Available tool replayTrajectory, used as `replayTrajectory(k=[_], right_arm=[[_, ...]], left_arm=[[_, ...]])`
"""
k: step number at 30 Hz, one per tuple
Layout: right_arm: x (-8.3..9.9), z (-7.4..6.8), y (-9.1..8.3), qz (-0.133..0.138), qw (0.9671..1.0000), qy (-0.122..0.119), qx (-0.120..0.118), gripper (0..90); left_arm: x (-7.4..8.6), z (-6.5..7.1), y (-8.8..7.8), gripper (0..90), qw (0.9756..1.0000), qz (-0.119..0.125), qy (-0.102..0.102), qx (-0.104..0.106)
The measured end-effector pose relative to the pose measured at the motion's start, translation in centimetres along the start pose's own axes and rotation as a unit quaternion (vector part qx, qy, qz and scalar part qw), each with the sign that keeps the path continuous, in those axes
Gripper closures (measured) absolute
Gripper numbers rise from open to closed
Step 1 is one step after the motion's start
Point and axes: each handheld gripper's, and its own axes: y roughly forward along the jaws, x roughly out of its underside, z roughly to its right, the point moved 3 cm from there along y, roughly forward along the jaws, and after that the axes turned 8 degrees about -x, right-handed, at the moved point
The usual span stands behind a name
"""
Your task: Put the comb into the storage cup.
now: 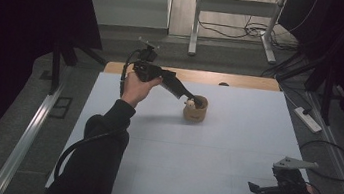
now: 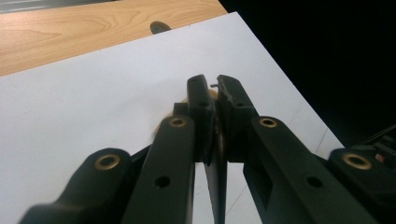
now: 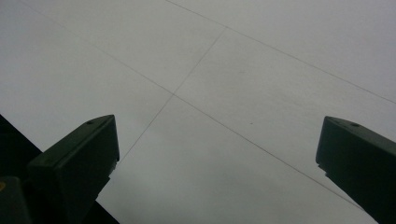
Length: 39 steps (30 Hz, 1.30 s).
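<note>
A small round wooden cup (image 1: pixel 195 109) stands on the white table (image 1: pixel 233 150), a little back of the middle. My left gripper (image 1: pixel 191 99) reaches in from the left and slopes down to the cup's near-left rim. In the left gripper view its jaws (image 2: pixel 212 86) stand nearly together, with a strip of tan wood (image 2: pixel 217 136) pinched between them, so they are shut on the cup's wall. A small pale spot shows at the tip. My right gripper (image 1: pixel 255 187) rests low at the front right corner, open, with bare table between its fingers (image 3: pixel 79 154).
A wooden strip (image 1: pixel 188 74) runs along the table's far edge, with a dark round mark (image 2: pixel 160 26) on it. Beyond the table stand metal desk legs (image 1: pixel 195 24) and floor cables. A power strip (image 1: pixel 308 120) lies on the floor at the right.
</note>
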Motion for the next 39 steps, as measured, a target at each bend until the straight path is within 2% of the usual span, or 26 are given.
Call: replayTrajectory(k=[39], right_arm=[[0.0,0.0,0.0,-0.002,1.0,-0.001,-0.002,0.1]], left_arm=[[0.5,0.5,2.0,83.0,0.9998,-0.015,0.002,-0.01]])
